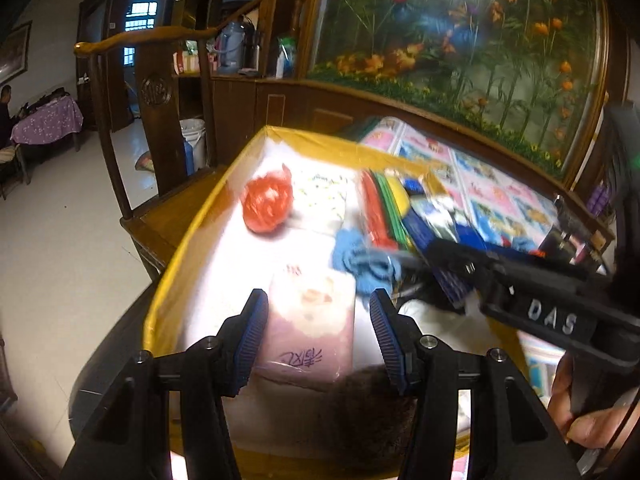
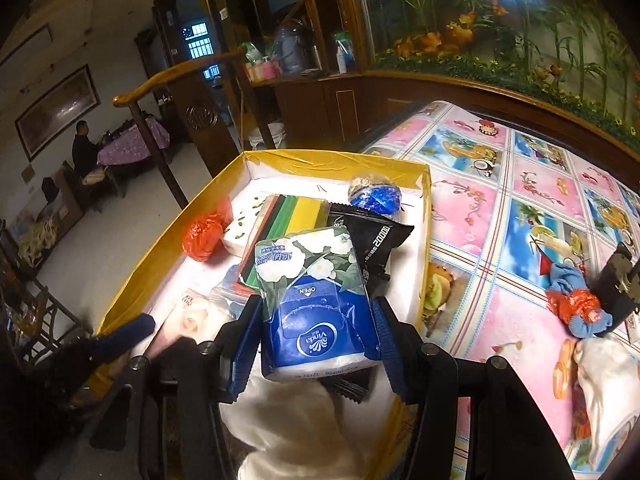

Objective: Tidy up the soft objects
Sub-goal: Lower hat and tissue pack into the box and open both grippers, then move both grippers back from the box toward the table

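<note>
A yellow-rimmed box [image 1: 192, 240] [image 2: 168, 240] with a white lining holds soft items. My left gripper [image 1: 318, 320] hangs over its near end with a pink tissue pack [image 1: 312, 320] between its fingers. That pack shows blurred at the left gripper's tip [image 2: 188, 316] in the right wrist view. My right gripper [image 2: 316, 344] is shut on a blue and white Vinda tissue pack [image 2: 316, 312] above the middle of the box. Its black body [image 1: 520, 296] crosses the right side of the left wrist view.
In the box lie a red bag ball [image 2: 204, 236], coloured sheets [image 2: 296, 212], a black packet [image 2: 372, 236], a blue cloth [image 1: 364, 260] and white cloth [image 2: 288, 420]. The patterned table [image 2: 520, 200] carries a blue sock with a red bag [image 2: 576, 304]. A wooden chair [image 1: 160, 92] stands behind.
</note>
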Demonstrator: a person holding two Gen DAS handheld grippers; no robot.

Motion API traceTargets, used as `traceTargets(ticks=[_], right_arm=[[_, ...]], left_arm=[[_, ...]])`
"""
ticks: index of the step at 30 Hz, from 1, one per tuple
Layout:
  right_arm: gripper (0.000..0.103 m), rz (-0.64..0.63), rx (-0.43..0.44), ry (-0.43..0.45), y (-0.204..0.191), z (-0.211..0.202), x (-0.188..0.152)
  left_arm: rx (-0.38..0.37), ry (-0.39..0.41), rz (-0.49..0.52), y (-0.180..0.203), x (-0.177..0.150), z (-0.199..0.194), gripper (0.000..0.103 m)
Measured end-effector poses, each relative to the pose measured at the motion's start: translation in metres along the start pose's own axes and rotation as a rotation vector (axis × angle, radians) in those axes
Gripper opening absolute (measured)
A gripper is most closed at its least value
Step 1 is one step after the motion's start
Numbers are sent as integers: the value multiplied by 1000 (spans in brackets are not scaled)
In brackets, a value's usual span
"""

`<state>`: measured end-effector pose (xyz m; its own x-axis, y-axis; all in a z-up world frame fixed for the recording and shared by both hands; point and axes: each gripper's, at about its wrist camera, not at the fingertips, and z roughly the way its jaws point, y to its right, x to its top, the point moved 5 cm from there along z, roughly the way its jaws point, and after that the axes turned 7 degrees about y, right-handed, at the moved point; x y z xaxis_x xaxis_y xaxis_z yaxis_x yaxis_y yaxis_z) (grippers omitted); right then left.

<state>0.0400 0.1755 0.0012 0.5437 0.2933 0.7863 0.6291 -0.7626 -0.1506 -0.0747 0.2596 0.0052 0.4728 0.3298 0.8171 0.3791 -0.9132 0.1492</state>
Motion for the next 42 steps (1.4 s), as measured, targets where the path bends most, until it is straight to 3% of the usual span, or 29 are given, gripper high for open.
traceTargets(ticks=[5,6,9,12,17,21,28,32,37,42], right_arm=[[60,4,23,-24,0,8,-4],[60,9,32,-26,0,8,-4],[61,32,57,-13,3,-1,-4],[69,53,85,40,10,-20,-1],[73,76,123,132,28,-53,5],[73,97,145,221,50,-86,9],[74,206,120,347,115,-146,-3],[76,299,46,419,171,-179,-21],[76,466,14,448,226,-203,-41],[76,487,-96,450,256,-229,-66]], left_arm=[[-1,-21,23,1,-1,0,55],[-5,-23,30,1,-1,2,63],[6,-18,25,0,-1,1,71],[13,-10,21,-1,-3,-3,85],[-8,-31,-8,2,-4,-12,85],[6,14,24,11,4,-35,86],[12,62,54,30,13,-69,90],[4,64,93,47,10,-85,90],[-17,113,131,67,12,-118,90],[-62,132,136,78,8,-144,92]])
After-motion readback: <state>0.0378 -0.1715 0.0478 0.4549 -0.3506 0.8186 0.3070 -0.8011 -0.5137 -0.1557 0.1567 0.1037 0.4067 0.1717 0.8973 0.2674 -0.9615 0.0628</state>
